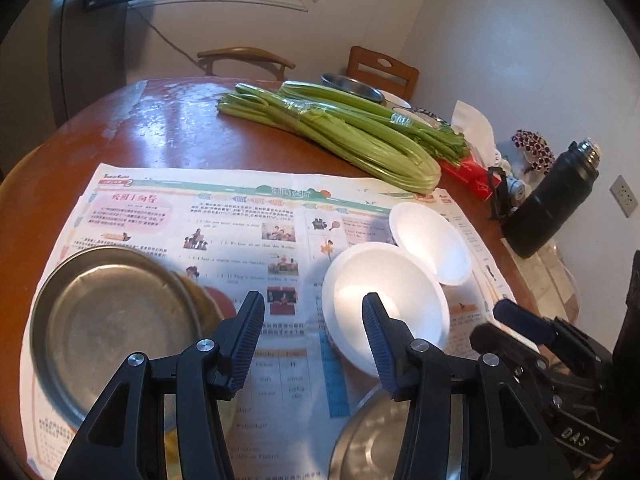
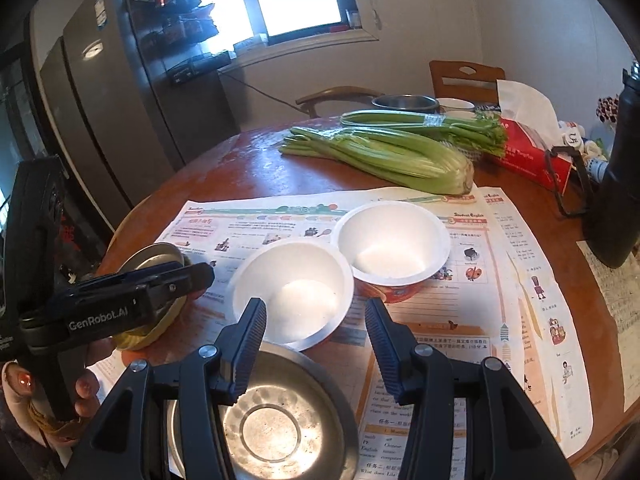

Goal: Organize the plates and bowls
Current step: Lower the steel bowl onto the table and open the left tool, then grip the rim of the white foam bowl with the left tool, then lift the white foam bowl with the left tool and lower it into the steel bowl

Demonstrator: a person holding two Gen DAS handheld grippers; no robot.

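Two white foam bowls stand side by side on a newspaper: the near one point(image 1: 384, 300) point(image 2: 294, 286) and the far one point(image 1: 434, 242) point(image 2: 394, 242). A steel plate point(image 1: 112, 324) lies at the left on a yellow dish; it shows partly behind the other gripper in the right wrist view point(image 2: 160, 258). A steel bowl point(image 2: 264, 420) point(image 1: 372, 444) sits nearest. My left gripper point(image 1: 314, 308) is open and empty above the paper between plate and near foam bowl. My right gripper point(image 2: 316, 314) is open and empty over the steel bowl.
Celery bunches point(image 1: 332, 128) lie across the round wooden table point(image 1: 160, 120). A black flask point(image 1: 552, 200), red tissue box point(image 2: 528, 152) and steel pot point(image 2: 404, 102) stand at the far right. Two chairs and a fridge point(image 2: 100, 100) stand beyond.
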